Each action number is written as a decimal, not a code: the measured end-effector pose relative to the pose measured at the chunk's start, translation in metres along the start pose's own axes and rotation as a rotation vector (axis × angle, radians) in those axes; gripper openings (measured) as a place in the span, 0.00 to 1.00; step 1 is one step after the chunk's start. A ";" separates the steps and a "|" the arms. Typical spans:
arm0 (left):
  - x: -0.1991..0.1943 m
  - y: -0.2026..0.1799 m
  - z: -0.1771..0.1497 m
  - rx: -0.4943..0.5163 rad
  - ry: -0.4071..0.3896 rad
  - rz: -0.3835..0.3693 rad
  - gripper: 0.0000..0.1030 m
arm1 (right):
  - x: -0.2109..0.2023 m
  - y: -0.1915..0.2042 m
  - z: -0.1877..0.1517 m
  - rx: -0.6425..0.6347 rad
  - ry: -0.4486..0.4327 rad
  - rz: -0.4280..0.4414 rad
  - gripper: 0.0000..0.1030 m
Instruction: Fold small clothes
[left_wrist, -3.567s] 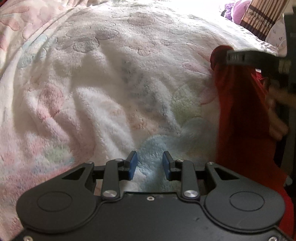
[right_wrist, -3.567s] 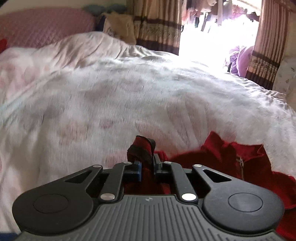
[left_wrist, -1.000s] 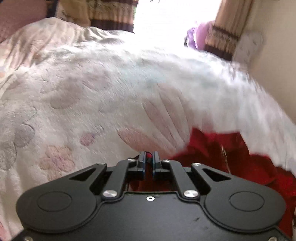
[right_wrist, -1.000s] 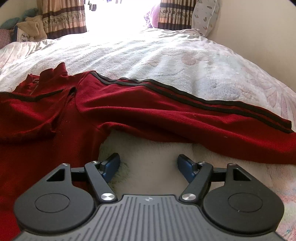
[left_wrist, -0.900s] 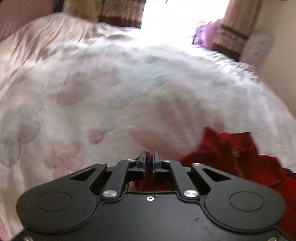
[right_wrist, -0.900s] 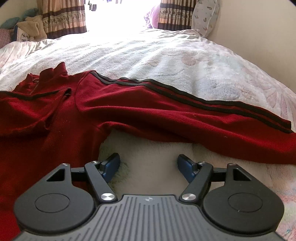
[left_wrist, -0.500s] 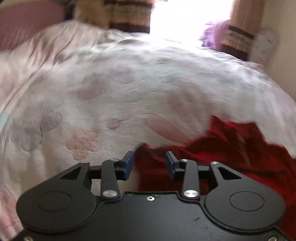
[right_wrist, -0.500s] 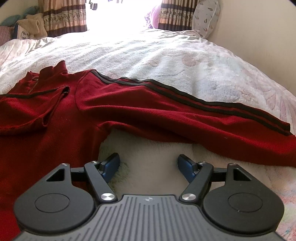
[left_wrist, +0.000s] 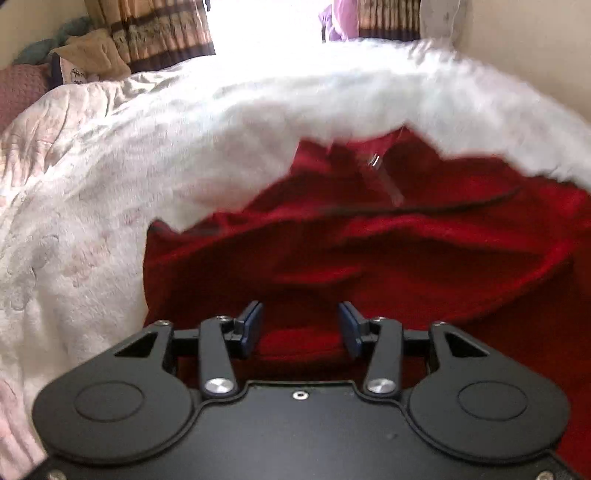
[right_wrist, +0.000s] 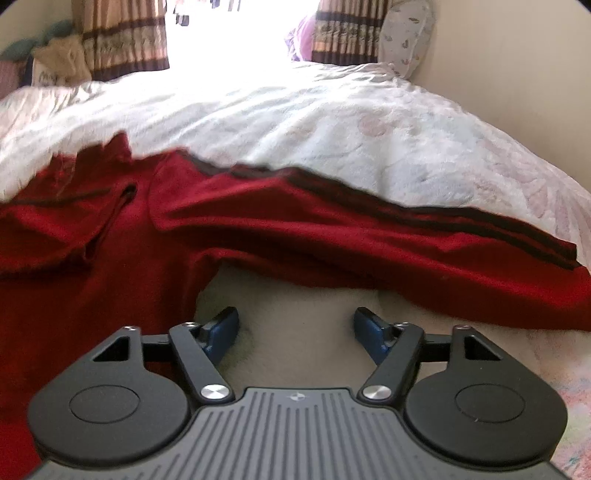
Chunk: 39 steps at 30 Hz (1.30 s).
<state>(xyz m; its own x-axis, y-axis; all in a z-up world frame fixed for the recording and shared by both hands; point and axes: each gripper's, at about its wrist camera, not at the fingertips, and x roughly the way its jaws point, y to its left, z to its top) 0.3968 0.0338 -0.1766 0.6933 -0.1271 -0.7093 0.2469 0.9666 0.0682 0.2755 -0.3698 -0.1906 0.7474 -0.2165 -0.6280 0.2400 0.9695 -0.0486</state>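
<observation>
A dark red jacket (left_wrist: 388, 258) with thin black stripes and a zip lies spread on the bed. In the left wrist view my left gripper (left_wrist: 301, 326) stands open just above its body, red cloth showing between the blue pads but not pinched. In the right wrist view the same red jacket (right_wrist: 110, 258) fills the left, and its long sleeve (right_wrist: 369, 236) stretches to the right. My right gripper (right_wrist: 295, 330) is open wide over bare blanket just below that sleeve, holding nothing.
The fluffy white floral blanket (right_wrist: 332, 122) covers the whole bed. Striped curtains (right_wrist: 122, 40) and a bright window stand at the far end, with a patterned pillow (right_wrist: 406, 40) by the beige wall on the right and cushions (left_wrist: 85, 59) at the far left.
My left gripper was shut on a bit of the red cloth a second ago; it has opened, let go and shifted right over the jacket. The right gripper stayed open, nearly still.
</observation>
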 end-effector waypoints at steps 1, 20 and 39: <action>-0.012 0.000 0.001 -0.009 -0.014 -0.003 0.46 | -0.005 -0.006 0.003 0.027 -0.025 -0.010 0.72; -0.089 0.046 -0.069 -0.154 0.094 0.134 0.47 | -0.012 -0.267 -0.072 1.365 -0.245 -0.092 0.39; -0.051 0.138 -0.043 -0.184 0.009 0.220 0.47 | -0.060 -0.109 0.053 0.633 -0.371 -0.174 0.07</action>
<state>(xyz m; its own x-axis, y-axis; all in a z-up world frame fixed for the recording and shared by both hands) 0.3662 0.1833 -0.1611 0.7101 0.0916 -0.6981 -0.0362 0.9949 0.0938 0.2373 -0.4687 -0.1066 0.7988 -0.4936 -0.3438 0.6003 0.6912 0.4023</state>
